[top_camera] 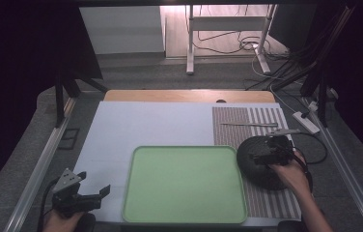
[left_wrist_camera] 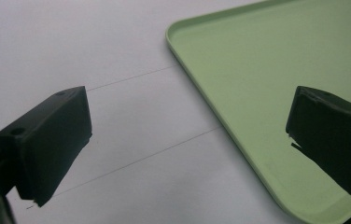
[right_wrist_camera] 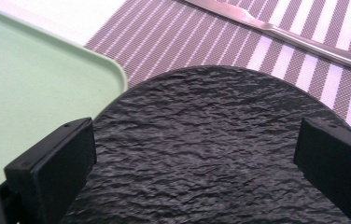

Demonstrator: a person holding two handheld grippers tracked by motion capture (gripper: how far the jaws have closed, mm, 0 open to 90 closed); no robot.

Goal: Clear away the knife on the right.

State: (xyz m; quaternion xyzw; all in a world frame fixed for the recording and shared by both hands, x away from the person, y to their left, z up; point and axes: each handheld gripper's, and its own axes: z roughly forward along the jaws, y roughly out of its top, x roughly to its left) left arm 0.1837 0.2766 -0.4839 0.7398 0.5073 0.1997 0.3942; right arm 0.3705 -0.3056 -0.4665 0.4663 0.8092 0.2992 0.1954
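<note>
Right gripper view — black plate (right_wrist_camera: 211,149) lies beneath the right gripper (right_wrist_camera: 194,158), jaws apart.

Dim high view with dark vignetted corners around the green tray (top_camera: 184,186), brightest light on the floor beyond the desk (top_camera: 189,95), soft sheen on the tray, near black fingers (left_wrist_camera: 52,140) slightly blurred, faint glare along the knife (right_wrist_camera: 304,39)

On the white table cover, the green tray (top_camera: 184,186) sits centered, the right gripper (top_camera: 266,153) hovers over the black round plate (top_camera: 261,169) on the striped placemat (top_camera: 266,200), while the left gripper (top_camera: 90,191) waits beside the tray's left edge.
</note>
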